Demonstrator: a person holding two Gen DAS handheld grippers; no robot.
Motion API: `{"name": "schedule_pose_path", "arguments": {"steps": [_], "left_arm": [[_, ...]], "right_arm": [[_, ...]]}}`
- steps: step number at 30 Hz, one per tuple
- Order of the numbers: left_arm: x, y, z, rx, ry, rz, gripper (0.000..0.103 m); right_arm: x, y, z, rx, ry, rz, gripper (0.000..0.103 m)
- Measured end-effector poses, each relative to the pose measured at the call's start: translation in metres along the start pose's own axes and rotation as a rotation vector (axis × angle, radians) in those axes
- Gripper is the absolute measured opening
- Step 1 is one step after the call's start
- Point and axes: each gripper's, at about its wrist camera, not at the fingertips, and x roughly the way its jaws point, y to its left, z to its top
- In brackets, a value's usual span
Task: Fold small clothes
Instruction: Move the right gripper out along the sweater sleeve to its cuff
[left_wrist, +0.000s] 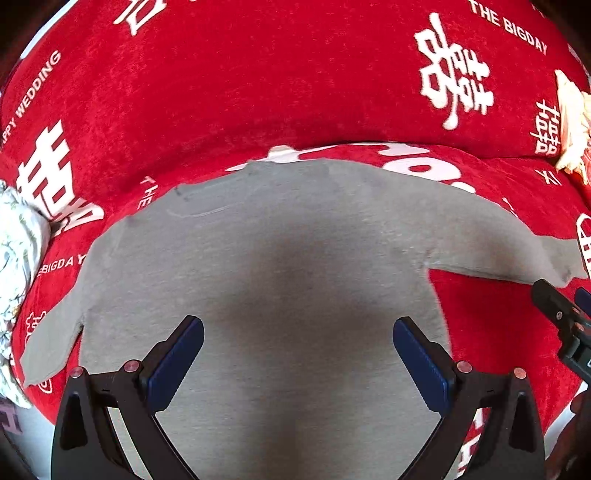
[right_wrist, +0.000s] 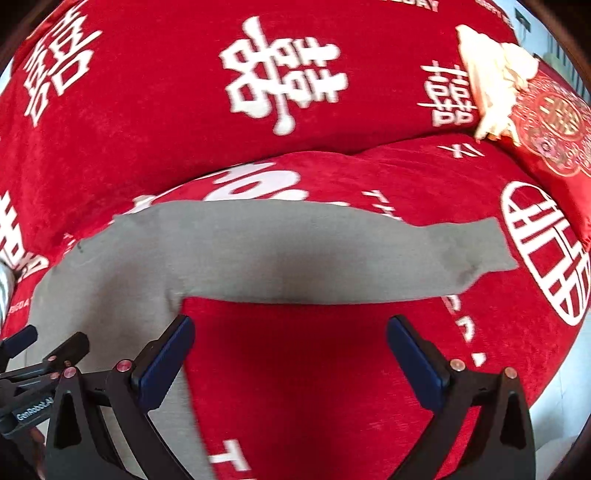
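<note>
Grey shirt (left_wrist: 280, 266) lies flat on red sofa cover (left_wrist: 229, 96) — sleeves spread; left gripper (left_wrist: 298, 363) released, jaws wide over shirt body; right gripper (right_wrist: 290, 363) released too, over cover below rt sleeve (right_wrist: 369, 254).

The grey shirt (left_wrist: 280, 258) runs off the bottom edge of both views, its hem unseen. The patterned cloth (left_wrist: 18, 258) at left is cut off, and the cream bundle (right_wrist: 491, 77) is too blurred to tell.

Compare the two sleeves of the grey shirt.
The right sleeve lies stretched out flat and straight, away from the shirt's body; the left sleeve hangs down close beside the body. The right sleeve looks long in the right wrist view; the left looks short. Both are plain grey and rest on the red cover.
</note>
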Motion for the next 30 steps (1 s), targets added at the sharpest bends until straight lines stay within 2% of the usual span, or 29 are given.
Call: {"name": "schedule_pose_path", "arguments": {"steps": [22,30], "left_arm": [[0.017,-0.089,0.01,0.106,0.008,-0.047,0.103],[0.03,-0.112,0.018,0.13,0.01,-0.064,0.103]], "right_arm": [[0.027,-0.145,0.0,0.203,0.013,-0.113,0.103],[0.051,-0.182,0.002,0.289,0.024,-0.105,0.103]]}}
